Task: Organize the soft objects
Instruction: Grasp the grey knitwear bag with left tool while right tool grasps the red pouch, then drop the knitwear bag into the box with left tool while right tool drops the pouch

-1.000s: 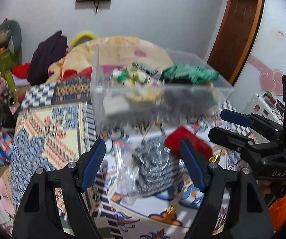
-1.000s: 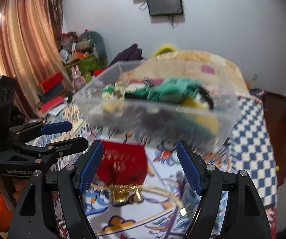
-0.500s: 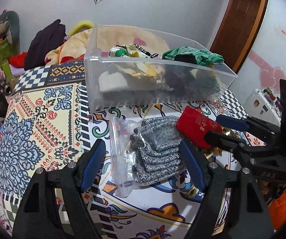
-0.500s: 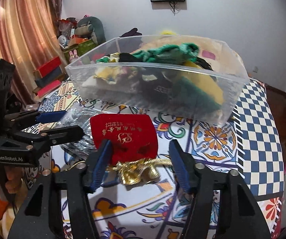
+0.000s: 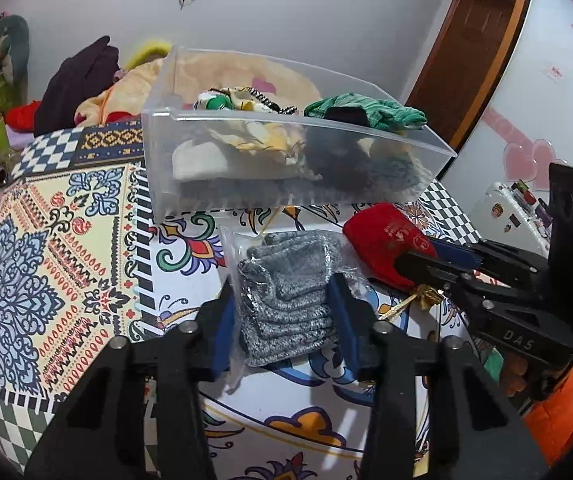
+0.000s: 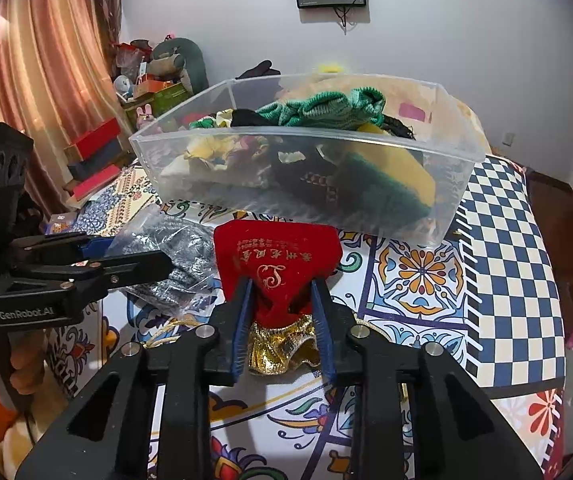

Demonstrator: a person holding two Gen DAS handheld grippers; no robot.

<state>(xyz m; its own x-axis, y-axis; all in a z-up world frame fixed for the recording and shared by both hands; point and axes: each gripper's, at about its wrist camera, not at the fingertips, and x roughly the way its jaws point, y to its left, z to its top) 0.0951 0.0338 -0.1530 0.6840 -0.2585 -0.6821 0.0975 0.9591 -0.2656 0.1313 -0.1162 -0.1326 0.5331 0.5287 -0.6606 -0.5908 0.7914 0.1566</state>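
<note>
Now your left gripper [image 5: 282, 320] pinches the bagged grey socks [image 5: 286, 300], while your right gripper [image 6: 282, 320] clamps the red drawstring pouch [image 6: 276, 264].

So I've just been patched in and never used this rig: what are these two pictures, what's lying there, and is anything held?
There is no robot arm. A person holds a two-finger clamp in each hand, with a fisheye camera looking along the fingers.

The left wrist view shows the left gripper with its blue pads closed against a clear plastic bag of grey knitted socks.

The right wrist view shows the right gripper pinching the neck of a red velvet pouch with a gold drawstring top.

Both items lie on a patterned bedspread. Behind them stands a clear plastic bin already filled with mixed soft clothing, likely the destination.
</note>
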